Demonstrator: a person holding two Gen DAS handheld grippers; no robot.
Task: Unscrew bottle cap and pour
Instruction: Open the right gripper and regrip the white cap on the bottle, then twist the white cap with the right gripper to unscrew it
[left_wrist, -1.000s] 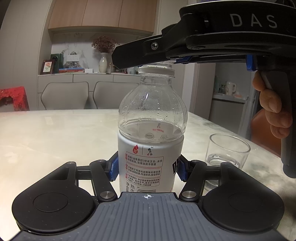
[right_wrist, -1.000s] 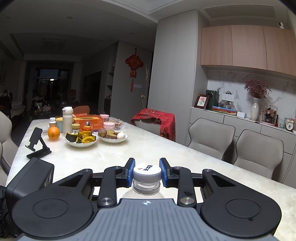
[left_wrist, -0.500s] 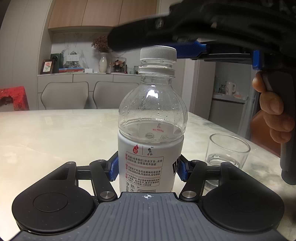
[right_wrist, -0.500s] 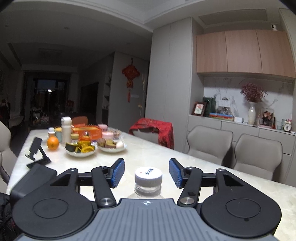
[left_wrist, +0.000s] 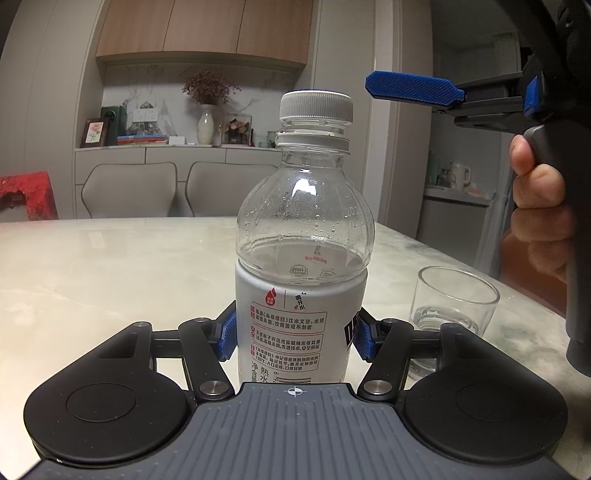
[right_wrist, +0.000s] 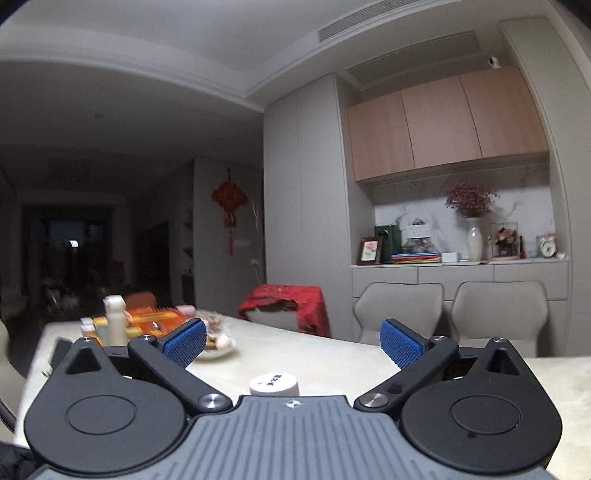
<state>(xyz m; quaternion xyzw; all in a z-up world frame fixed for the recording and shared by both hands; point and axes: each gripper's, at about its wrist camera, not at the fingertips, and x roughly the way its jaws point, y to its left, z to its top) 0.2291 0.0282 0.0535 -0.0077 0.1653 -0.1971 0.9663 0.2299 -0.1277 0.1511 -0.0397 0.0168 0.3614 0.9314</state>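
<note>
Clear plastic bottle (left_wrist: 301, 258) standing upright on the pale marble surface (left_wrist: 110, 266), wrapped below in a white label with red and black print, droplets clinging inside the domed shoulder, liquid level just above the label's top edge. White ribbed cap (left_wrist: 316, 107) sitting on the neck, raised a little above the tamper ring; seen from above in the right wrist view as a white disc with small print (right_wrist: 274, 384). Short clear glass tumbler (left_wrist: 452, 308) upright on the same surface, to the right of the bottle and a bit behind it, apart from it, a shallow pool showing at its base.
</note>
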